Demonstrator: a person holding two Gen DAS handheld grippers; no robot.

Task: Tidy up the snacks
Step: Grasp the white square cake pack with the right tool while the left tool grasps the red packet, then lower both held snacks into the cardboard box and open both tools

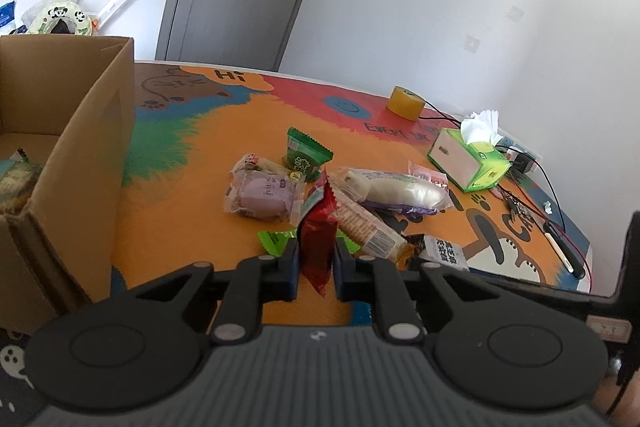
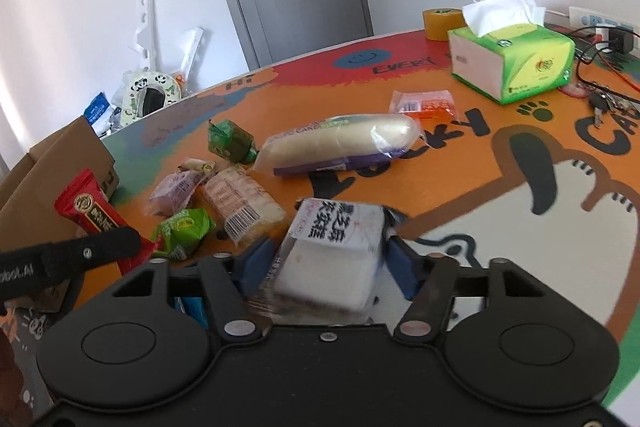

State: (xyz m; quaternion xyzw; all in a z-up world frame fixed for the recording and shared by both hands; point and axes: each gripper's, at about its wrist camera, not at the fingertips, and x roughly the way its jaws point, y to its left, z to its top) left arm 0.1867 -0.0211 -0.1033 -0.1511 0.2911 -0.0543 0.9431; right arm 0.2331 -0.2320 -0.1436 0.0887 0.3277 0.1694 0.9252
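Both jaws pinch snacks: left gripper [image 1: 316, 269] a red packet [image 1: 318, 239], right gripper [image 2: 326, 261] a white cake [image 2: 332, 255] (black Chinese lettering).

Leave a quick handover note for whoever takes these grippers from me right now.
Left gripper: shut on the red snack packet.
Right gripper: shut on the white cake pack.
Cardboard box sits left and already holds some snacks.
Left on the table: purple bun, long white roll, green packets, a barcoded bar and an orange packet.

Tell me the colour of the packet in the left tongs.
Red packet, clearest in the right wrist view.
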